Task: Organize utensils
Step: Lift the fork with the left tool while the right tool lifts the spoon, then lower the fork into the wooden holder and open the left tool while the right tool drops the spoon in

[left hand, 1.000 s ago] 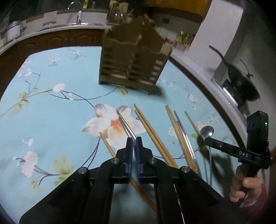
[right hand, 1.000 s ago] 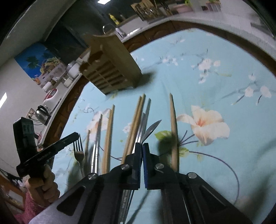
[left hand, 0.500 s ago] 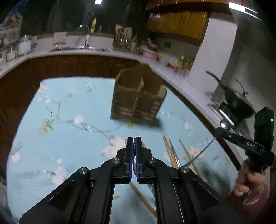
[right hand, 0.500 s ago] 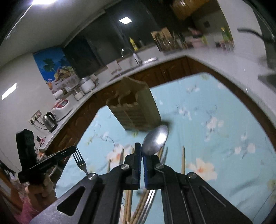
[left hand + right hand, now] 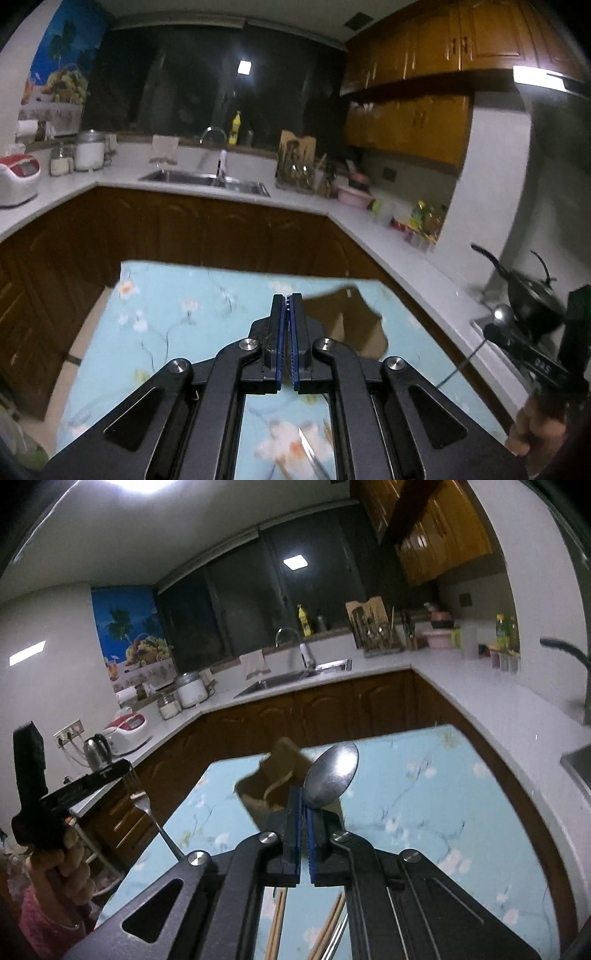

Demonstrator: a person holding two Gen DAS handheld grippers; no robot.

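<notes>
1. Our right gripper [image 5: 303, 805] has its blue ribbed pads [image 5: 294, 812] pressed narrowly on the neck of a metal spoon [image 5: 332, 775]. The oval bowl is smooth, grey and glossy, and it stands up above the fingertips, tilted to the right.
2. Our left gripper [image 5: 287, 308] shows its pads nearly together with only a thin slit between them. From its own camera we cannot see what sits in that slit.
3. The right wrist view settles it: the left gripper [image 5: 107, 775] pinches a steel fork [image 5: 142, 801], tines up, with the slim handle slanting down and to the right.
4. In the left wrist view the right gripper [image 5: 496, 328] appears at the far right, with the spoon's [image 5: 502, 314] shiny rounded bowl on top and its thin handle running down to the left.
5. The wooden utensil holder [image 5: 280, 775] stands on the table behind the spoon, a boxy brown caddy with open compartments on top; it is blurred.
6. The tablecloth [image 5: 424, 812] is pale blue with white blossoms and thin dark branches.
7. Wooden chopsticks [image 5: 277, 919], long and tan, lie on the cloth below the right gripper, seen through the frame.
</notes>
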